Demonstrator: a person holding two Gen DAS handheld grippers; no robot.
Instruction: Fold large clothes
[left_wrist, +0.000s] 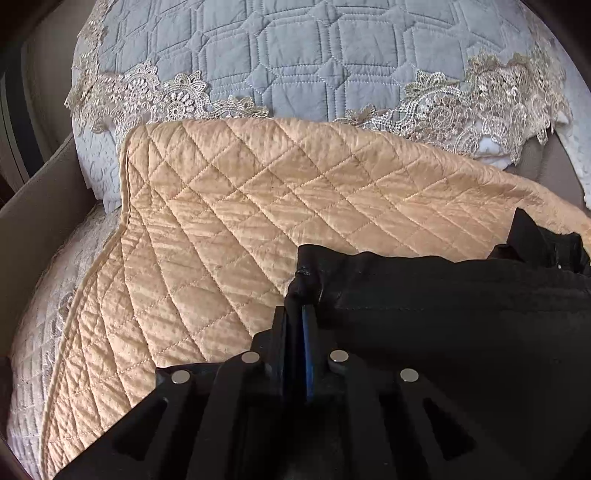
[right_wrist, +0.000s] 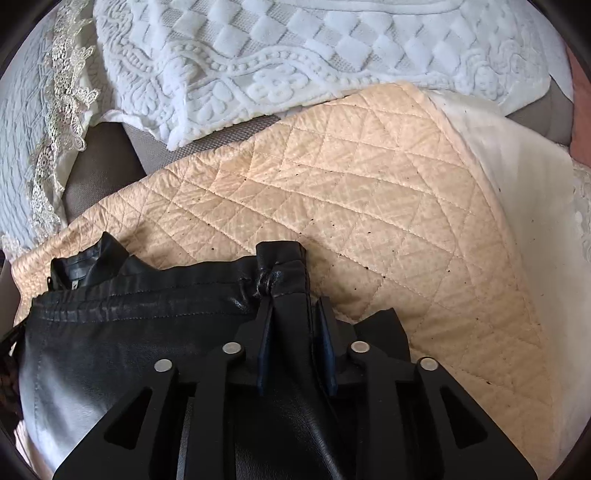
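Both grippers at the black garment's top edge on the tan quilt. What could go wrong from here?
1. The right gripper has its jaws apart around the black leather garment; only the left gripper looks clamped, so a lift may drag it lopsided.
2. The garment is bunched at both corners, so creases may get folded in.
3. The loose tan quilt underneath may shift or get pinched.

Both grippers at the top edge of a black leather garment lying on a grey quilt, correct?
Only the quilt is wrong: the black garment lies on a beige quilt, as the left wrist view shows. The grey one sits behind it.
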